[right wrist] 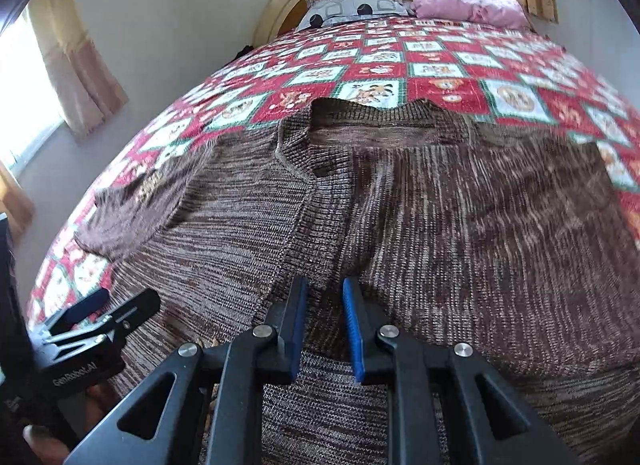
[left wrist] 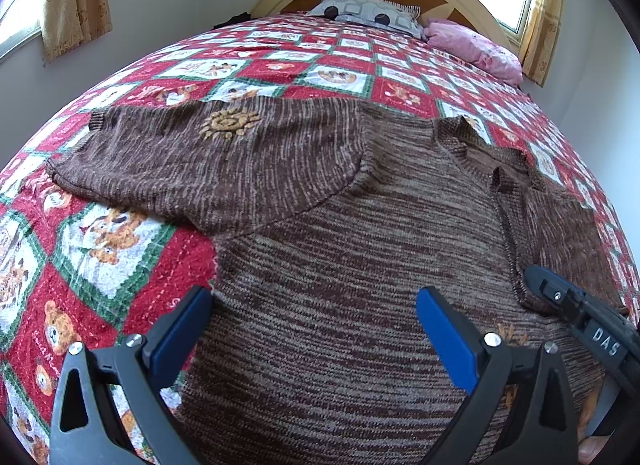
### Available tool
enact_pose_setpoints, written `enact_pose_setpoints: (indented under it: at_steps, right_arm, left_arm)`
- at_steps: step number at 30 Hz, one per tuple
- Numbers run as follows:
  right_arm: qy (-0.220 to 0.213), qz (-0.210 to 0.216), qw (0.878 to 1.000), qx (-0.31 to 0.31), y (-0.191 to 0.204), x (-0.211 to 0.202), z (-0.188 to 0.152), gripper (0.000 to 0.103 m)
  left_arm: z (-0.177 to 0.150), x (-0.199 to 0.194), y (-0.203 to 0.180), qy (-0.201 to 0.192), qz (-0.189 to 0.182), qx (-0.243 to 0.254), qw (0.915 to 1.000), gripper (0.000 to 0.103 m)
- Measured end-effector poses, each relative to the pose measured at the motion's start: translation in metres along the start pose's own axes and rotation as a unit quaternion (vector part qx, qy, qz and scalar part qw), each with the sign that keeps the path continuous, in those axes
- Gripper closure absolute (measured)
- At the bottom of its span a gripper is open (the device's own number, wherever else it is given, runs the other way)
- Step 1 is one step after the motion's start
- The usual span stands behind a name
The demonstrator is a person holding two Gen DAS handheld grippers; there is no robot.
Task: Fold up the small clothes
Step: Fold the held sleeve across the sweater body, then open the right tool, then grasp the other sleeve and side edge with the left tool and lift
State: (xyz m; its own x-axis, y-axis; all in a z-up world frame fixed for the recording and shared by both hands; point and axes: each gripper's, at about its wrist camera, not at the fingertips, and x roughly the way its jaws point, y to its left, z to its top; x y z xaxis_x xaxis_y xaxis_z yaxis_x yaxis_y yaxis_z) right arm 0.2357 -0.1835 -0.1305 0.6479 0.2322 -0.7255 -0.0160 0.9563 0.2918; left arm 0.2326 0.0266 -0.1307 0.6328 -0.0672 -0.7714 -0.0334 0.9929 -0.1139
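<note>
Find the brown knit sweater (left wrist: 320,225) spread front-up across the near end of the bed, on the teddy-bear quilt (left wrist: 120,249), collar (right wrist: 372,121) toward the headboard. Note the left sleeve (left wrist: 200,161) stretched out sideways, flat on the quilt. On the right side, see what looks like cloth already doubled inward, though hard to make out for certain.

Note the left tongs (left wrist: 316,325) spread wide apart, holding nothing, poised over the lower body of the sweater near its left edge. Note the right tongs (right wrist: 326,325) drawn nearly together, with only a narrow gap, in line with the ribbed band (right wrist: 320,225) running down the middle. Cannot tell pinched from merely poised there.

Judging the step in hand as bringing the left side over:

- Take the left edge through both layers, low with one pair of tongs and up by the shoulder seam with the other, to keep the fold line straight.
- Close fully before lifting; loose knit slips and stretches under a shallow bite.
- Lift only enough to clear the cloth beneath, then carry across toward the ribbed band, laying down rather than dropping.
- Fold the sleeve in along the body, not bunched under.
- Keep the bite off the quilt to avoid dragging it up.
- Press the crease flat with closed tongs afterwards.
</note>
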Motion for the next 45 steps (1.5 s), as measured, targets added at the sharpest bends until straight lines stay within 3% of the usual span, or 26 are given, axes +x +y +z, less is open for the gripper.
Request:
enact_pose_setpoints:
  at_steps: [5, 8, 11, 16, 17, 20, 22, 25, 26, 28, 29, 31, 36, 39, 42, 45]
  right_arm:
    - [-0.005, 0.018, 1.000, 0.022, -0.010, -0.005, -0.002, 0.083]
    - [-0.006, 0.020, 1.000, 0.022, -0.007, -0.006, -0.002, 0.083]
    - [-0.005, 0.028, 0.999, 0.028, -0.009, -0.006, -0.002, 0.083]
    - [-0.004, 0.030, 0.999, 0.030, -0.010, -0.005, -0.001, 0.083]
    - [-0.004, 0.030, 0.999, 0.029, -0.011, -0.005, -0.002, 0.083]
    - [-0.004, 0.030, 0.999, 0.030, -0.011, -0.005, -0.001, 0.083]
    - [-0.003, 0.030, 0.999, 0.030, -0.010, -0.005, -0.001, 0.083]
    - [-0.003, 0.029, 0.999, 0.029, -0.010, -0.005, -0.001, 0.083]
    - [-0.003, 0.029, 0.999, 0.029, -0.010, -0.005, -0.001, 0.083]
    - [-0.003, 0.028, 0.999, 0.028, -0.010, -0.005, -0.001, 0.083]
    - [-0.003, 0.028, 0.999, 0.028, -0.011, -0.005, -0.001, 0.083]
    - [-0.003, 0.029, 0.999, 0.029, -0.011, -0.005, -0.001, 0.083]
    - [-0.003, 0.032, 0.999, 0.031, -0.011, -0.004, -0.001, 0.083]
    - [-0.003, 0.035, 0.999, 0.034, -0.012, -0.004, -0.002, 0.083]
    - [-0.004, 0.044, 0.998, 0.042, -0.015, -0.004, -0.003, 0.083]
    - [-0.004, 0.046, 0.998, 0.044, -0.015, -0.005, -0.003, 0.083]
  left_arm:
    - [0.003, -0.011, 0.019, -0.001, -0.031, -0.027, 0.9992, 0.000]
    - [0.012, -0.032, 0.060, -0.037, -0.003, -0.075, 0.9965, 0.001]
    - [0.032, -0.044, 0.125, -0.074, 0.023, -0.161, 0.9839, 0.003]
    - [0.057, -0.027, 0.204, -0.074, 0.064, -0.257, 0.9613, 0.026]
    - [0.060, -0.018, 0.216, -0.064, 0.068, -0.269, 0.9586, 0.034]
    - [0.057, 0.002, 0.232, -0.046, 0.058, -0.293, 0.9534, 0.039]
    - [0.054, 0.002, 0.226, -0.077, 0.061, -0.279, 0.9554, 0.039]
    - [0.054, 0.005, 0.223, -0.083, 0.059, -0.267, 0.9583, 0.041]
    - [0.056, 0.004, 0.225, -0.088, 0.044, -0.270, 0.9579, 0.051]
    - [0.060, 0.010, 0.230, -0.084, -0.016, -0.273, 0.9583, 0.092]
    - [0.058, 0.016, 0.234, -0.072, -0.044, -0.288, 0.9539, 0.095]
    - [0.058, 0.016, 0.235, -0.082, -0.050, -0.292, 0.9514, 0.095]
    - [0.072, 0.013, 0.224, -0.082, -0.036, -0.268, 0.9592, 0.096]
    - [0.083, -0.001, 0.209, -0.102, -0.042, -0.249, 0.9622, 0.096]
    - [0.099, -0.015, 0.169, -0.128, -0.053, -0.181, 0.9737, 0.096]
    - [0.105, -0.034, 0.106, -0.142, -0.097, -0.106, 0.9793, 0.096]
